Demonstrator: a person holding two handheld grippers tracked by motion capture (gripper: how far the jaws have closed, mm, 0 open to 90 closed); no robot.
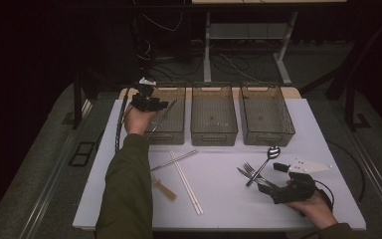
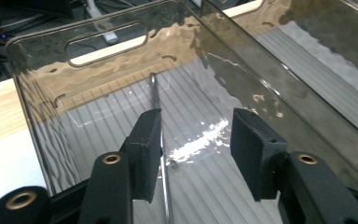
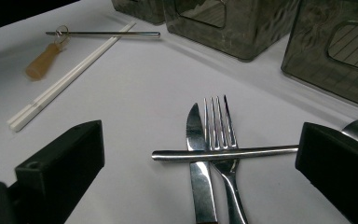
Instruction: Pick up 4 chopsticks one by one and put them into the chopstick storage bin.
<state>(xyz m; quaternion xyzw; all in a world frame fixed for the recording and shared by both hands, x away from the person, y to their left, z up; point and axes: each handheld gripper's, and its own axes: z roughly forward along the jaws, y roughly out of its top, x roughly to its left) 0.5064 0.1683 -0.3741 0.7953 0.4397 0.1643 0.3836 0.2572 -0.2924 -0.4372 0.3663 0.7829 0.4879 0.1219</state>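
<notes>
Over the left bin [image 1: 171, 135], the left gripper [image 2: 196, 135] is spreading apart, releasing the metal chopstick [image 2: 156, 100]; lifting straight up avoids snagging it.

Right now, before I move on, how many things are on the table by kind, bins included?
Bins: 3
Metal chopsticks: 2
White chopsticks: 2
Wooden piece: 1
Knife: 1
Fork: 1
Spoon: 1
Total: 11
</notes>
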